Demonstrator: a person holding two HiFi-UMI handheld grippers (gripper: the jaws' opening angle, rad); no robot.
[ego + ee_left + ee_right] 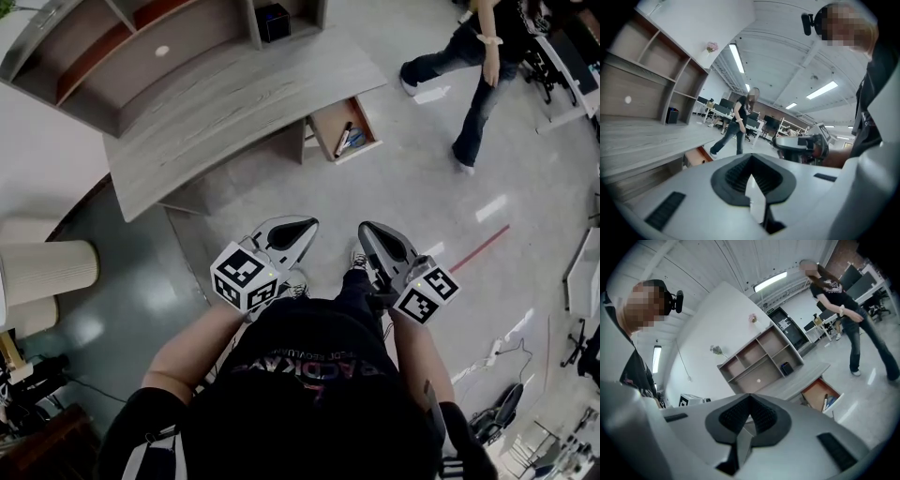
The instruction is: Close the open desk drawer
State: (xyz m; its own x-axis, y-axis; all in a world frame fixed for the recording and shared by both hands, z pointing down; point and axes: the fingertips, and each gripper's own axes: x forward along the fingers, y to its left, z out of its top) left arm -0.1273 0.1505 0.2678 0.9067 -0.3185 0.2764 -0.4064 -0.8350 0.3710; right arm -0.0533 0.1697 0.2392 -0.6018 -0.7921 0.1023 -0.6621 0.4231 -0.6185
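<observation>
The grey wooden desk (225,103) stands ahead of me, and its drawer (343,128) is pulled out at the right end, its orange-brown inside showing a pen and a small blue item. Both grippers are held in front of my body, well short of the desk and touching nothing. My left gripper (303,228) is shut and empty, and so is my right gripper (371,232). The left gripper view has the drawer (697,157) small at the left, beyond the shut left gripper (751,164). The right gripper view has the drawer (821,395) at the right, past the shut right gripper (749,403).
A person (473,66) walks across the floor just right of the drawer. A shelf unit (112,56) with a black box (273,21) sits on the desk. Cream cylinders (47,267) stand at the left. A red floor line (483,246), cables and chair bases lie at the right.
</observation>
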